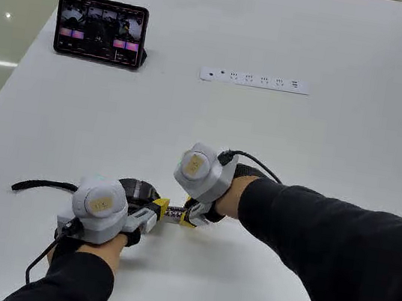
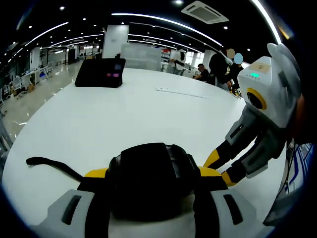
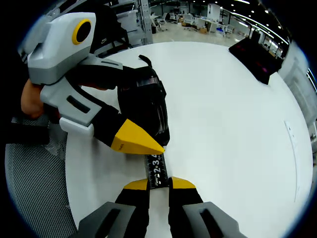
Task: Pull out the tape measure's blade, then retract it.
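Note:
A black tape measure lies on the white table, my left gripper shut on its case. Its black wrist strap trails off to the left. A short length of the numbered blade sticks out of the case, showing a few centimetres. My right gripper is shut on the blade's tip, its yellow fingertips pinching it just off the case's mouth.
A tablet stands propped at the far left of the table. A white power strip lies at the far middle. The table's left edge runs close to the strap. People stand far behind in the left gripper view.

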`<state>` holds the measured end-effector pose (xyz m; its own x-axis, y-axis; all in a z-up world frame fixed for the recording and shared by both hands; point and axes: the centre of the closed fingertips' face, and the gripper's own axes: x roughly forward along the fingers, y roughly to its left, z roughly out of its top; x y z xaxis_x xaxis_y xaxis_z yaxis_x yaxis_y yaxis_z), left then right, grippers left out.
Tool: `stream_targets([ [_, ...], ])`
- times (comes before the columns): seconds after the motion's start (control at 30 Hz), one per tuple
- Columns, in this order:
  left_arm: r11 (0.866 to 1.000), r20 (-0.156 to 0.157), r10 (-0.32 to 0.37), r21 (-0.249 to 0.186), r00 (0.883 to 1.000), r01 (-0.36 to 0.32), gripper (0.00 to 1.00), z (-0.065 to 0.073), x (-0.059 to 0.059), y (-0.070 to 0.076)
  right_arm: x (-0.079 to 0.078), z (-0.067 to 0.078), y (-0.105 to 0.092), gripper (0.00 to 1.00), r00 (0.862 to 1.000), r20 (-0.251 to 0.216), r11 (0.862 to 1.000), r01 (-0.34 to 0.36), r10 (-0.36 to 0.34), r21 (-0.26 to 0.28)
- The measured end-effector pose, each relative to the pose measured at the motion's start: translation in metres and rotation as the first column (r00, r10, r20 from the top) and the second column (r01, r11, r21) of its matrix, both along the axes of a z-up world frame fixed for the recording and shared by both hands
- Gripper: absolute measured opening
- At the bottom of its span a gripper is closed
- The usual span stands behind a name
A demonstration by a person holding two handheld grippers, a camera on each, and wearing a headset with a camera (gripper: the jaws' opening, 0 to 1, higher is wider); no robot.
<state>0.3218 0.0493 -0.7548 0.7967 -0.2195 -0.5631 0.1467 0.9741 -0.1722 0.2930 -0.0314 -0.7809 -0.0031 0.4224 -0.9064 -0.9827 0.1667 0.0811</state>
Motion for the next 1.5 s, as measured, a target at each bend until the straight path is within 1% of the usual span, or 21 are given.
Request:
stream_targets([
  [0.3, 1.0, -0.003, -0.002, -0.003, 1.0, 0.002, 0.64, 0.0, 0.0, 0.0, 0.0, 0.0, 0.003, 0.1, 1.0, 0.001, 1.0, -0.009, 0.009, 0.004],
  [0.43, 1.0, 0.0, -0.001, -0.014, 1.0, 0.001, 0.64, 0.001, 0.0, 0.0, 0.001, 0.0, 0.004, 0.1, 1.0, 0.002, 1.0, -0.008, 0.008, 0.009],
  [0.5, 1.0, -0.002, -0.001, -0.014, 1.0, 0.001, 0.64, 0.001, 0.0, 0.0, 0.0, 0.0, 0.004, 0.1, 1.0, 0.005, 1.0, -0.024, 0.024, 0.013],
  [0.6, 1.0, -0.001, -0.002, -0.013, 1.0, 0.002, 0.64, 0.001, 0.0, 0.0, 0.0, 0.0, 0.004, 0.1, 1.0, -0.009, 1.0, -0.005, 0.005, 0.022],
  [0.73, 1.0, 0.001, -0.001, -0.012, 1.0, 0.001, 0.64, 0.001, 0.0, -0.001, 0.001, 0.0, 0.005, 0.1, 1.0, -0.002, 0.999, -0.027, 0.027, 0.021],
  [0.9, 1.0, -0.001, -0.001, -0.021, 1.0, 0.001, 0.64, 0.001, 0.001, 0.0, 0.001, 0.0, 0.008, 0.1, 1.0, -0.009, 0.999, -0.019, 0.02, 0.034],
  [1.3, 0.999, -0.008, -0.004, -0.041, 1.0, 0.003, 0.63, 0.001, -0.001, 0.0, 0.0, 0.0, 0.009, 0.1, 0.999, -0.007, 0.999, -0.031, 0.031, 0.044],
  [1.37, 0.999, -0.006, -0.006, -0.045, 1.0, 0.006, 0.63, 0.001, -0.001, 0.0, 0.0, 0.0, 0.009, 0.1, 0.999, -0.008, 0.998, -0.034, 0.034, 0.05],
  [1.5, 0.998, -0.01, -0.03, -0.051, 1.0, 0.029, 0.63, 0.002, -0.002, 0.0, -0.001, 0.001, 0.013, 0.1, 0.999, -0.028, 0.995, -0.019, 0.022, 0.094],
])
